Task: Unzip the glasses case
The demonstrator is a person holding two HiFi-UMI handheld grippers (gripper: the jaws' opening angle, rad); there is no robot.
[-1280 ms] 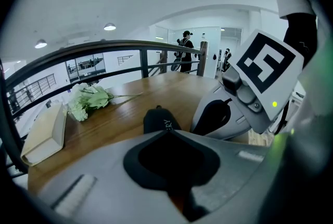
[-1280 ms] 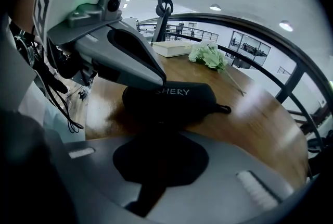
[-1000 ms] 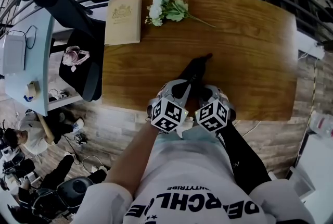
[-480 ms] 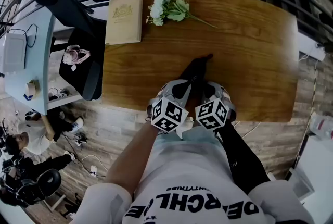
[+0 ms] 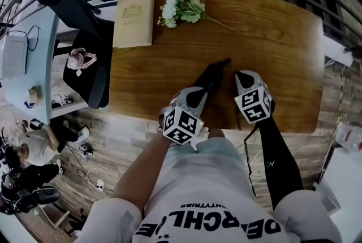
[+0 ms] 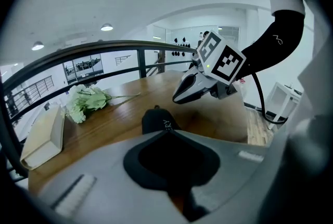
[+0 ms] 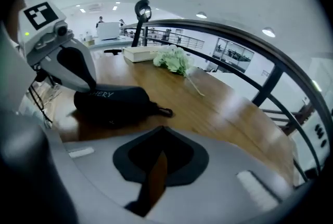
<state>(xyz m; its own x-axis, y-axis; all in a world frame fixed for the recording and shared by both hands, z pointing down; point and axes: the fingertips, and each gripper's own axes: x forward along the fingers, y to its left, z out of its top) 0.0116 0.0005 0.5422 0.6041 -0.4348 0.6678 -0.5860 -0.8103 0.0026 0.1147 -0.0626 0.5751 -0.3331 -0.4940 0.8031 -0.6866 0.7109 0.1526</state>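
Nearest the person, the left gripper has its jaws pinched shut on the near end of the black glasses case, which lies lengthwise on the wooden table. Just right of the case, apart from it, the right gripper hangs with jaws closed on nothing. At the far edge lie white flowers and a cream book
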